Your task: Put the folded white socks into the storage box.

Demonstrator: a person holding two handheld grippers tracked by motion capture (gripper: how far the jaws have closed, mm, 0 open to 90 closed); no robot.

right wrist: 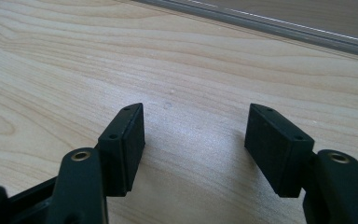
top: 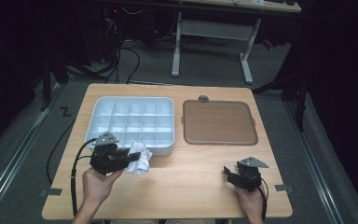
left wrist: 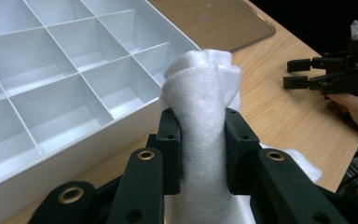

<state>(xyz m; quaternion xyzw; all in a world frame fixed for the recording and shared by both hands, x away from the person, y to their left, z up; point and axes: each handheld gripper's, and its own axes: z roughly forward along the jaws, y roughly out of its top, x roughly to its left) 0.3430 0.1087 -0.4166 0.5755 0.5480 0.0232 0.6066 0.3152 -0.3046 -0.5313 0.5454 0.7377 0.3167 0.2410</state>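
one white cloth [left wrist: 200,121], one white divided tray [top: 129,122], one brown lid [top: 219,122] and two grippers are on or over the wooden desk [top: 191,186].

at the left, the left gripper [top: 129,157] is held in a hand [top: 98,184] near the desk's front left part. its two fingers [left wrist: 170,149] pinch the bunched cloth, which stands up between the pads and spills past them on both sides. the cloth hangs just in front of the tray's front right corner; i cannot tell whether it touches the wall.

the tray lies on the left half of the desk, with its compartments in three rows of four. it sits close to the far edge, and a bare strip of desk runs along its left side.

to its right, the lid lies flat, apart from the tray by a narrow gap, near the far and right edges.

at the right, the right gripper [top: 227,171] is low over the front right of the desk, fingers [right wrist: 123,147] spread with only bare wood between them. the wide middle of the desk's front half between the two grippers is open.
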